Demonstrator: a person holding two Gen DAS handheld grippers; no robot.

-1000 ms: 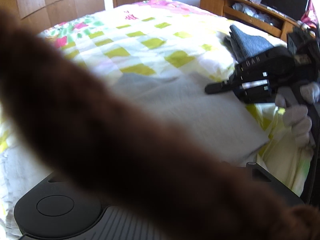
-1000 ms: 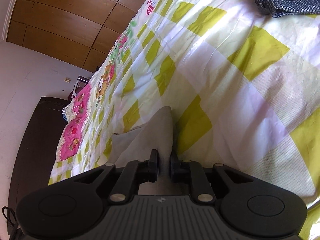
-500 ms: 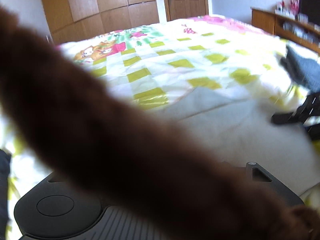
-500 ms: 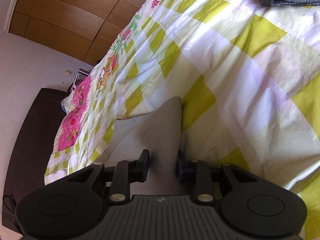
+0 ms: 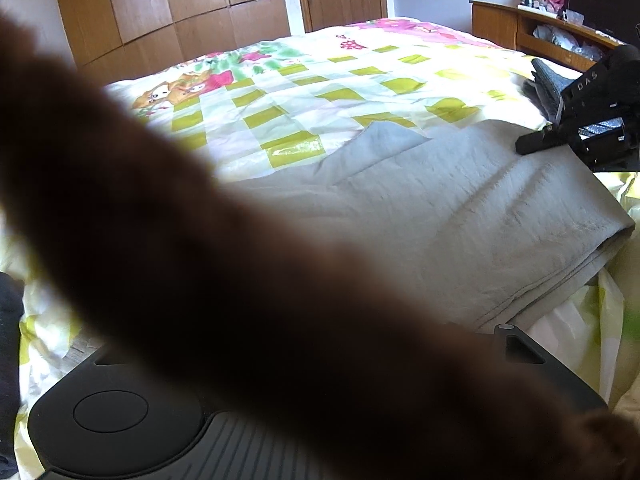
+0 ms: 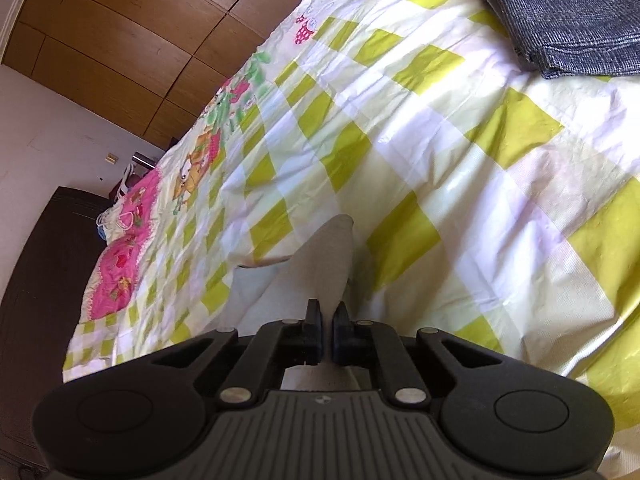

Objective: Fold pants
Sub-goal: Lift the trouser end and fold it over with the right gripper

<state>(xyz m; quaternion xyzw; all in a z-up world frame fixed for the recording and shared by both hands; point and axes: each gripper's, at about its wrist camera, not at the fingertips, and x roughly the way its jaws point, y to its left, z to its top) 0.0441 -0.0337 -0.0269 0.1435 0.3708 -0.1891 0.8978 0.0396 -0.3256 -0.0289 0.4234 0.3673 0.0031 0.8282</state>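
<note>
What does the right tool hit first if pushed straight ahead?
Likely the grey pants: the right tool already pinches that fabric, which extends ahead of it, then the checked bedspread.

one grey pants [image 5: 460,208], one folded dark garment [image 6: 568,16]

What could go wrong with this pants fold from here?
1. The right gripper pinches only a narrow edge of the grey pants; it may slip out.
2. A brown furry sleeve hides the left gripper's fingers, so its grip can't be checked.
3. The folded stack sits near the bed edge and might slide off.
</note>
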